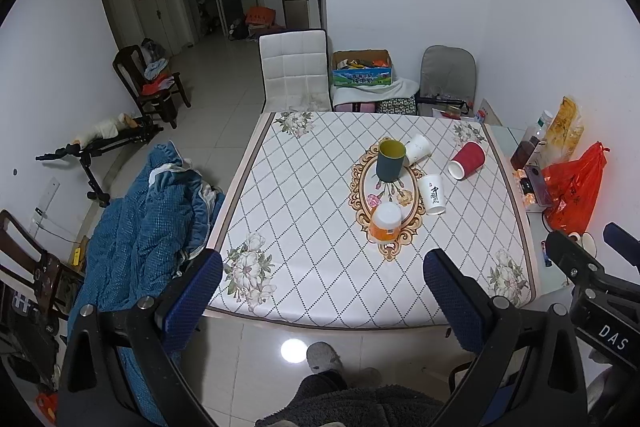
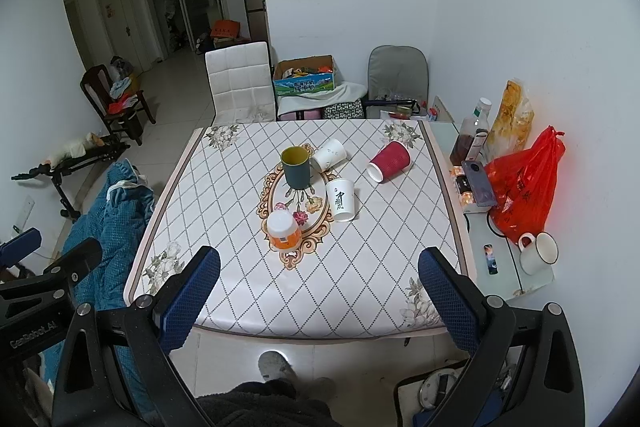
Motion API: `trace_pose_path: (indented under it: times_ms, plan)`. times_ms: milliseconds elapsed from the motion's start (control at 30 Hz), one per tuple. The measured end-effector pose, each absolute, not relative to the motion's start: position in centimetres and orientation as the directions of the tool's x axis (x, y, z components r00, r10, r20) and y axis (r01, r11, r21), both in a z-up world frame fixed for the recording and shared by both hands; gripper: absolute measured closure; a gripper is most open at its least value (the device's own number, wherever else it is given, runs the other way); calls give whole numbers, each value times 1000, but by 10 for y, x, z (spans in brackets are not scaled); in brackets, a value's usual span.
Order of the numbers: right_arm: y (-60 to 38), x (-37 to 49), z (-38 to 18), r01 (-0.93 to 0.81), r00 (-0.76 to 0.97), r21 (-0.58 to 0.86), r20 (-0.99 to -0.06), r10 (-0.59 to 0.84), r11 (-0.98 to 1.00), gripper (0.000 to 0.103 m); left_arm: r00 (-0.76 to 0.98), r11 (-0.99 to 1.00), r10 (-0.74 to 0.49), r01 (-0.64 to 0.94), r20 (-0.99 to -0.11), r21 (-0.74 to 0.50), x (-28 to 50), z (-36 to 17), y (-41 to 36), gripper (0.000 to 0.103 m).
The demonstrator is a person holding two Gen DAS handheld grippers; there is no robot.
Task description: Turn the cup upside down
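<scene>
A dark green cup [image 1: 391, 160] [image 2: 295, 167] stands upright, mouth up, at the middle of the patterned table [image 1: 304, 227] [image 2: 240, 227]. An orange cup [image 1: 385, 223] [image 2: 283, 230] stands upside down nearer me. A white cup with black writing [image 1: 433, 193] [image 2: 341, 199] stands mouth down. A plain white cup [image 1: 417, 148] [image 2: 329, 155] and a red cup [image 1: 467, 160] [image 2: 389, 161] lie on their sides. My left gripper [image 1: 322, 287] and right gripper [image 2: 318, 285] are open and empty, held above the table's near edge.
A red plastic bag [image 2: 524, 183], bottles [image 2: 472, 137], a phone [image 2: 478, 183] and a white mug [image 2: 538, 253] sit on the glass side strip at right. Chairs [image 2: 240, 83] and a cardboard box [image 2: 306, 77] stand behind the table. A blue blanket [image 1: 148, 227] lies at left.
</scene>
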State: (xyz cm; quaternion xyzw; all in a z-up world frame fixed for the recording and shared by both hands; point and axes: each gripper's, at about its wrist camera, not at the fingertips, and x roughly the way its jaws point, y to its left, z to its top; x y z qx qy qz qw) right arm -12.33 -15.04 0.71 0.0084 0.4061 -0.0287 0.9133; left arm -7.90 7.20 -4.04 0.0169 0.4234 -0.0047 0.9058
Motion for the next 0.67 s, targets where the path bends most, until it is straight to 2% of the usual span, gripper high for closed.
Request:
trace_pose_path:
  times_ms: [667]
  plan:
    - [-143,-125,1,78,666,10,-745,-45,997,2,645,999,7,24,-765,30,-77,-37,72,0]
